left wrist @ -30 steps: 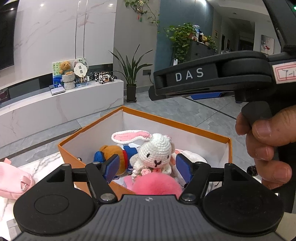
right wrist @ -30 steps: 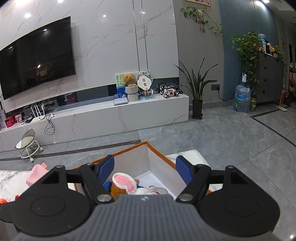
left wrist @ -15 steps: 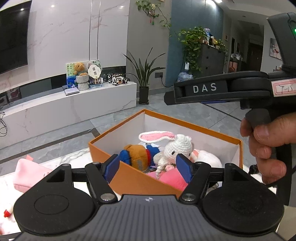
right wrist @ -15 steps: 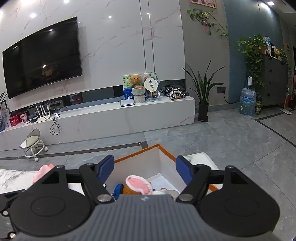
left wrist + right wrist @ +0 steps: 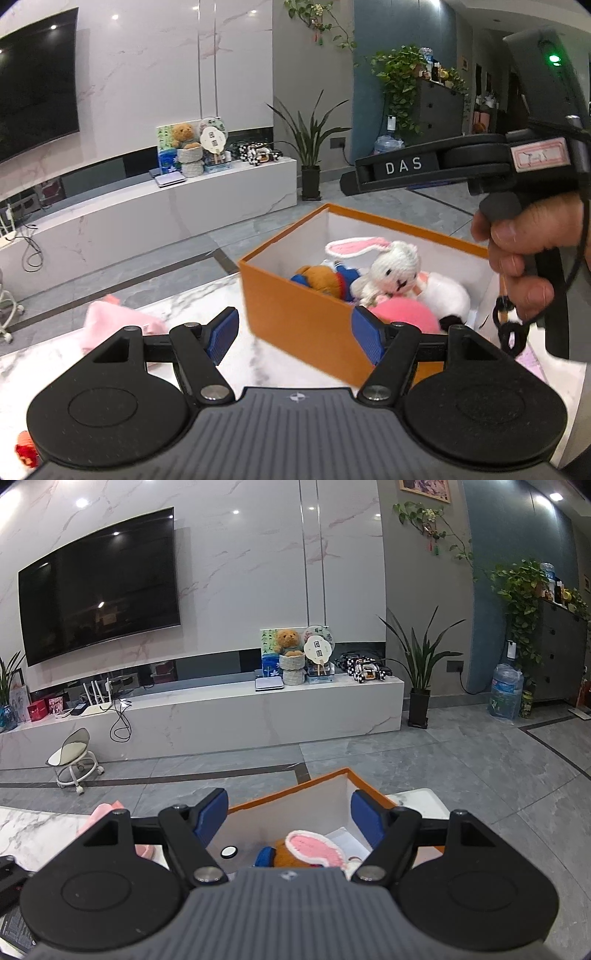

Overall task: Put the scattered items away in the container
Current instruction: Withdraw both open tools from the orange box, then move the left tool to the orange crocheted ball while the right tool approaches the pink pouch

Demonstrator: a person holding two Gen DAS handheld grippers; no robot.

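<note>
An orange box (image 5: 295,310) stands on the marble table and holds a white crochet rabbit (image 5: 395,269), a brown bear in blue (image 5: 325,282), a pink pom-pom (image 5: 402,314) and a white plush (image 5: 447,295). My left gripper (image 5: 293,334) hangs open and empty in front of the box's near-left corner. A pink plush (image 5: 118,317) lies on the table left of the box. My right gripper (image 5: 288,819) is open and empty above the box (image 5: 288,812), with the rabbit's pink ear (image 5: 314,849) just below it. The right gripper's body (image 5: 436,166) shows in the left wrist view, held by a hand (image 5: 524,251).
A small red item (image 5: 26,452) lies at the table's near-left edge. Beyond the table are grey floor tiles, a white TV bench (image 5: 221,716) with ornaments, a wheeled stool (image 5: 75,757), a potted plant (image 5: 419,686) and a water bottle (image 5: 504,690).
My left gripper has drawn back and to the left, out from over the box, so the box now sits to its right. The right gripper has shifted a little and tilted up.
</note>
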